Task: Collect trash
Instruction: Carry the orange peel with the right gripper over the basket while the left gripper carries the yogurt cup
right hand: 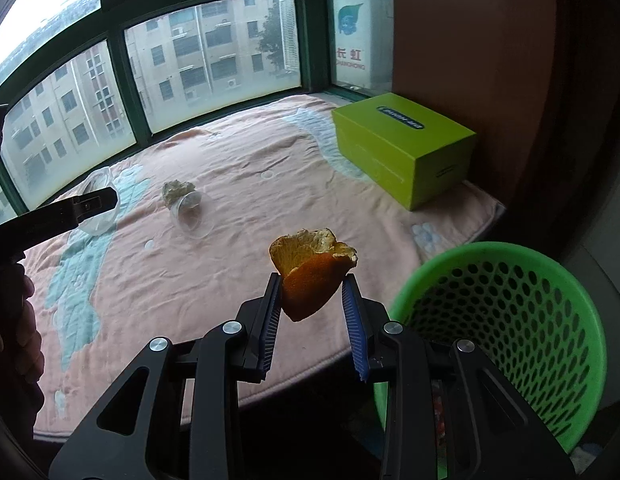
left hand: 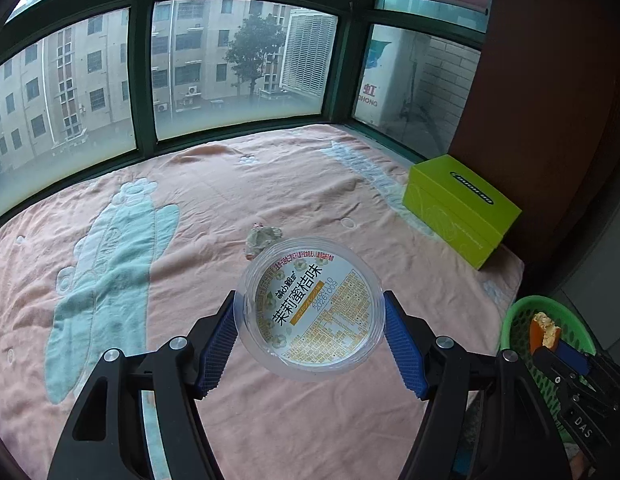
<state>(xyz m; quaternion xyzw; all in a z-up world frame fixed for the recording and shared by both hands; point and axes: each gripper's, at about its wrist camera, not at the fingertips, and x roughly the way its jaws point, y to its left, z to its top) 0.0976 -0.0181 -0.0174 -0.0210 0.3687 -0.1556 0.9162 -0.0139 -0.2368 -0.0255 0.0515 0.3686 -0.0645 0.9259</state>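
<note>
My left gripper (left hand: 310, 336) is shut on a clear plastic cup (left hand: 310, 308) with a printed label lid, held above the pink blanket (left hand: 214, 208). The cup also shows in the right wrist view (right hand: 100, 204). My right gripper (right hand: 312, 320) is shut on an orange peel (right hand: 310, 276), held above the blanket's front edge, left of the green mesh basket (right hand: 510, 320). The right gripper with the peel shows over the basket in the left wrist view (left hand: 544, 330). A crumpled paper wad (right hand: 176, 191) and a second clear cup (right hand: 190, 216) lie on the blanket.
A lime-green box (right hand: 406, 144) stands at the blanket's far right, against a brown wall. Green-framed windows (left hand: 238, 64) run along the back. The crumpled wad also shows just beyond the held cup in the left wrist view (left hand: 262, 238).
</note>
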